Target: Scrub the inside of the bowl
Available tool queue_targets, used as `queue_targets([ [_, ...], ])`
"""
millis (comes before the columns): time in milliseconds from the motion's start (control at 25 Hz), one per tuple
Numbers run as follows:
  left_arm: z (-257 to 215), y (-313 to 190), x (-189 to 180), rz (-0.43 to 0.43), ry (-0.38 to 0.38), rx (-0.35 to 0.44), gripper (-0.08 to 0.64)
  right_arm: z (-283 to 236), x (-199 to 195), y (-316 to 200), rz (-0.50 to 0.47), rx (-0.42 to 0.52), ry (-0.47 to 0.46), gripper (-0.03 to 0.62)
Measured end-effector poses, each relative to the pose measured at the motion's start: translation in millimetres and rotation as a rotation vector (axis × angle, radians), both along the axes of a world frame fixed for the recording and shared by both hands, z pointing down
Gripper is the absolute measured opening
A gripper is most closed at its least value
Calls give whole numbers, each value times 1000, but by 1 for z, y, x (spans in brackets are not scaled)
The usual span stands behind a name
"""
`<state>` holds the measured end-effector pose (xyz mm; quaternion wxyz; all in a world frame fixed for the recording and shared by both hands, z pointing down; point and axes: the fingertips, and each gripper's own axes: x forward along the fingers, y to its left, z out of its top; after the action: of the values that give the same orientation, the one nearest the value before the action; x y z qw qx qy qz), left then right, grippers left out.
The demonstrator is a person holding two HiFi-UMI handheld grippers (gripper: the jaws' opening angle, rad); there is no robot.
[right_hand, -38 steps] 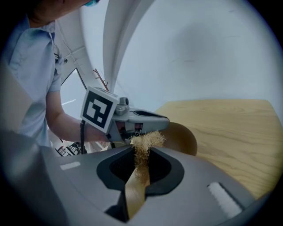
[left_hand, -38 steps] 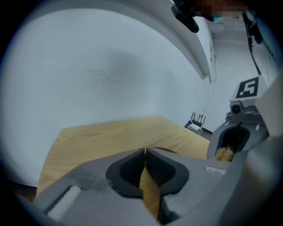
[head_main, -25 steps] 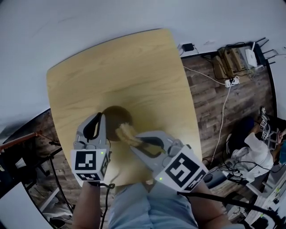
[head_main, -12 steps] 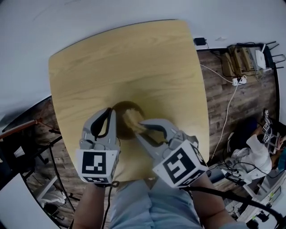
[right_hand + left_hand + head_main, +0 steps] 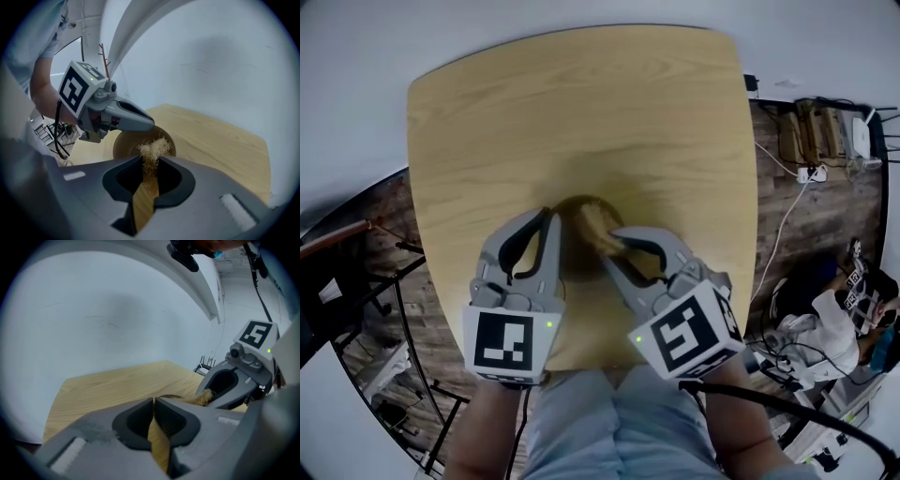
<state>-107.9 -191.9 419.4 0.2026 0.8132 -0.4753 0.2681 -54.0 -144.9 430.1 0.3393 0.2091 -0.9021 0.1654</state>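
Scrubber [image 5: 598, 228] now deeper in bowl [image 5: 574, 208] — right tongs [image 5: 614, 246] clamp it, left tongs [image 5: 551, 220] clenched

Room's pretty plain: a light wooden table [image 5: 581, 112] with rounded corners is shoved up against a bare pale wall [image 5: 581, 14], and the light is flat and even, no hard shadows. The floor [image 5: 792, 225] is dark wood planks. Past the table's right side there's a cable mess down there: a white power strip [image 5: 811, 174], a white router [image 5: 865, 134] with antennas, and some brown boxes [image 5: 811, 131]. Black metal-framed furniture [image 5: 337, 281] sits off to the left.
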Motion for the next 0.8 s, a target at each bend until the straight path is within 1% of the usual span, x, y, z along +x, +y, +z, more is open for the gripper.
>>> queue_targets([
  [120, -3, -2, 1, 23, -15, 21, 37, 6, -5, 11, 8, -85, -13, 57],
  [280, -1, -3, 2, 33, -13, 31, 37, 3, -6, 18, 50, -174, -97, 57],
  [520, 1, -8, 2, 24, -18, 42, 44, -15, -7, 35, 81, -264, -212, 57],
  [640, 1, -9, 1, 62, -46, 76, 44, -26, -5, 43, 98, -283, -254, 57],
  [800, 4, -6, -1, 48, -53, 68, 44, -41, 1, 53, 94, -283, -305, 58],
])
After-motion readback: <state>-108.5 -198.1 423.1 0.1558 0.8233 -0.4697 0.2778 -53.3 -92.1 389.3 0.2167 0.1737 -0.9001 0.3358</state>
